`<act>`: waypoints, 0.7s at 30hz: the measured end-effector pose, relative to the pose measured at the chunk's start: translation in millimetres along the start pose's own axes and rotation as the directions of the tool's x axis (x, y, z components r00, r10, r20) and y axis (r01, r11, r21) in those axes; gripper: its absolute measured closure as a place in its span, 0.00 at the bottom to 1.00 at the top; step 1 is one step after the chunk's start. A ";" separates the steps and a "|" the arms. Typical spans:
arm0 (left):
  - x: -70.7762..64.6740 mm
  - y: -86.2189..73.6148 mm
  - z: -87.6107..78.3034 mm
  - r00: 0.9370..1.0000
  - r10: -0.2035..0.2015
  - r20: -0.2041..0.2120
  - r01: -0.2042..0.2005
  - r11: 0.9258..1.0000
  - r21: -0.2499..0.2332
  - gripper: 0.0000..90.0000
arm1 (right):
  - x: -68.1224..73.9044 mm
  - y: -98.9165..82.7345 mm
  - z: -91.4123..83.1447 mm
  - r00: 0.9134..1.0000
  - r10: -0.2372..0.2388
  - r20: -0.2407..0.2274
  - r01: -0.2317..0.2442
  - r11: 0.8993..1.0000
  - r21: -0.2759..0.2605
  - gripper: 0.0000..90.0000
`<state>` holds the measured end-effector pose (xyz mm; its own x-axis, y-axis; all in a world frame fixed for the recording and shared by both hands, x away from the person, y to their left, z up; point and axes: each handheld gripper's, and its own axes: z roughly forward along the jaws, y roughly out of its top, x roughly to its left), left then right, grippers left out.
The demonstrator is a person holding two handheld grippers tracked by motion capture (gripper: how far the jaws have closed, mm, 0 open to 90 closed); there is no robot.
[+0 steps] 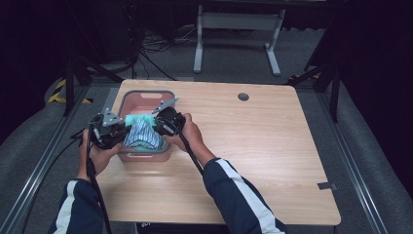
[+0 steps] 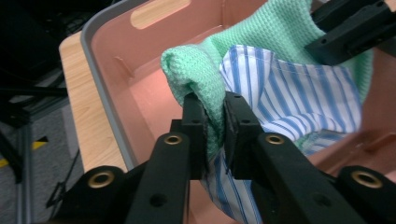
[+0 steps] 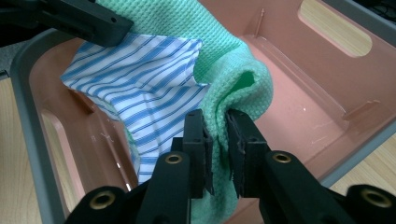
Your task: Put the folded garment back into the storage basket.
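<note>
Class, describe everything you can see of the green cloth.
The green cloth is a mint, waffle-textured fabric, soft and bunched. It hangs over the pink basket, folded around a blue-and-white striped cloth. The left tool and right tool each pinch a fold of it.

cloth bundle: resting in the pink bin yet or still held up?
Held up. Both grippers' fingers pinch the green cloth with the striped cloth; it hangs over the pink bin, floor visible beneath.
</note>
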<state>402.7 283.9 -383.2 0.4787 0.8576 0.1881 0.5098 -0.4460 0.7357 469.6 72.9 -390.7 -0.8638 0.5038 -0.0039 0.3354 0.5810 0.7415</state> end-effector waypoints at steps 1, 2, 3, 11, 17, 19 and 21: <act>-0.9 0.3 -0.1 1.000 -0.002 -0.002 0.002 1.000 0.001 0.85 | -0.1 -0.3 0.3 1.000 -0.003 -0.001 0.003 1.000 0.002 0.86; -1.3 0.8 -0.3 1.000 0.004 -0.002 -0.004 1.000 0.004 0.82 | -0.2 -0.6 0.4 1.000 -0.004 0.000 0.004 1.000 0.005 0.86; -1.8 1.0 -0.7 1.000 0.009 -0.006 -0.009 1.000 0.007 0.80 | -0.2 -0.9 0.3 1.000 -0.001 0.000 0.001 1.000 0.009 0.85; -4.4 2.0 -1.5 1.000 0.020 0.005 -0.020 1.000 -0.001 0.80 | -1.0 -1.7 -1.3 1.000 -0.010 0.020 0.009 1.000 0.006 0.79; -7.4 2.4 0.8 1.000 0.022 0.016 -0.022 1.000 -0.003 0.81 | -1.1 -2.6 -3.5 1.000 -0.015 0.021 0.015 1.000 0.011 0.76; -7.8 2.8 0.6 0.999 0.028 0.016 -0.028 1.000 0.004 0.81 | -1.0 -3.0 -3.6 1.000 -0.018 0.023 0.017 1.000 0.012 0.75; -8.1 2.8 0.5 0.999 0.027 0.019 -0.027 1.000 0.003 0.81 | -0.5 -3.0 -4.5 1.000 -0.019 0.025 0.019 1.000 0.014 0.74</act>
<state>400.6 275.6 -383.0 0.5058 0.8402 0.1957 0.4988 -0.4699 0.7283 467.3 68.0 -389.9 -0.8605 0.5083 -0.0347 0.3244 0.5991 0.7320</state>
